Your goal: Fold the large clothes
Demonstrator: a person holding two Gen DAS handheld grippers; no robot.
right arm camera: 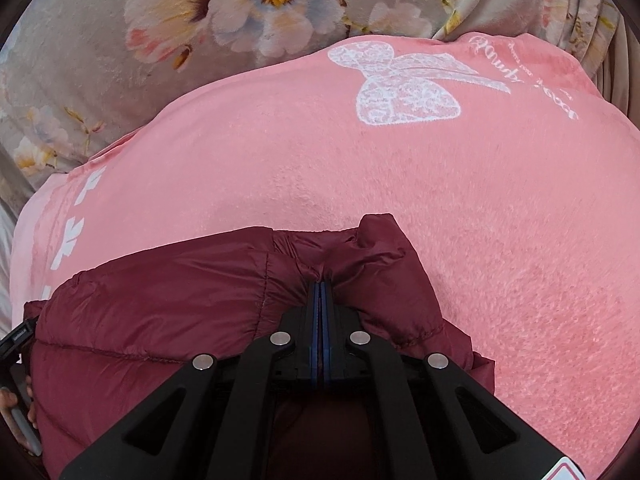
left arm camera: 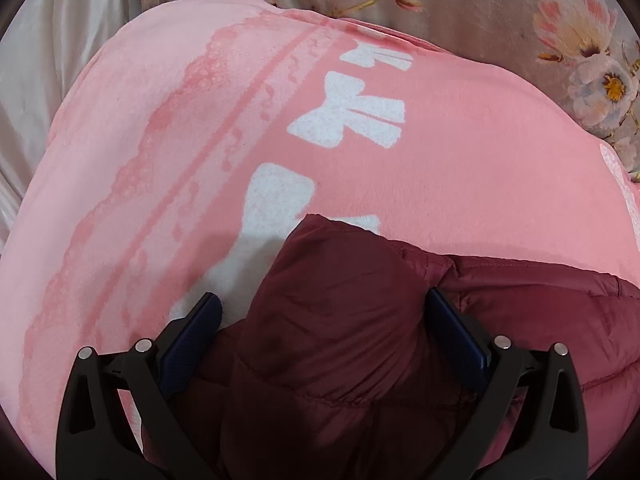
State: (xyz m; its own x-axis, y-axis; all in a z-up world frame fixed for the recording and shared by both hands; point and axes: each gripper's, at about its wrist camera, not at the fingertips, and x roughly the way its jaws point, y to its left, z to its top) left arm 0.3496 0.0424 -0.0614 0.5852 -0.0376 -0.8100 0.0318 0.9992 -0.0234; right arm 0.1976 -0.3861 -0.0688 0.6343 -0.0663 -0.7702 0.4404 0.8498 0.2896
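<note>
Looking down both wrist cameras, I have each gripper tilted steeply down at the bedding. My left gripper (left arm camera: 320,312) stands with fingers (left arm camera: 200,320) wide apart, a puffy corner of the maroon quilted jacket (left arm camera: 340,340) bulging up between them; the right finger looks to touch the fabric, the left one stands clear. My right gripper (right arm camera: 320,280) has its fingers pinched together on a bunched fold of the same jacket. At the left edge of the right view, a hand (right arm camera: 16,412) on the other gripper's handle shows.

Count: one jacket, lying on the near part of one pink blanket (left arm camera: 460,168); one grey floral cover (right arm camera: 80,80) beyond it, far side. Blanket print: a row of white bows (left arm camera: 348,116), three showing in the left view, and one big lacy white butterfly (right arm camera: 404,88) in the right view. White script beside the butterfly, upside down, too small to read.
</note>
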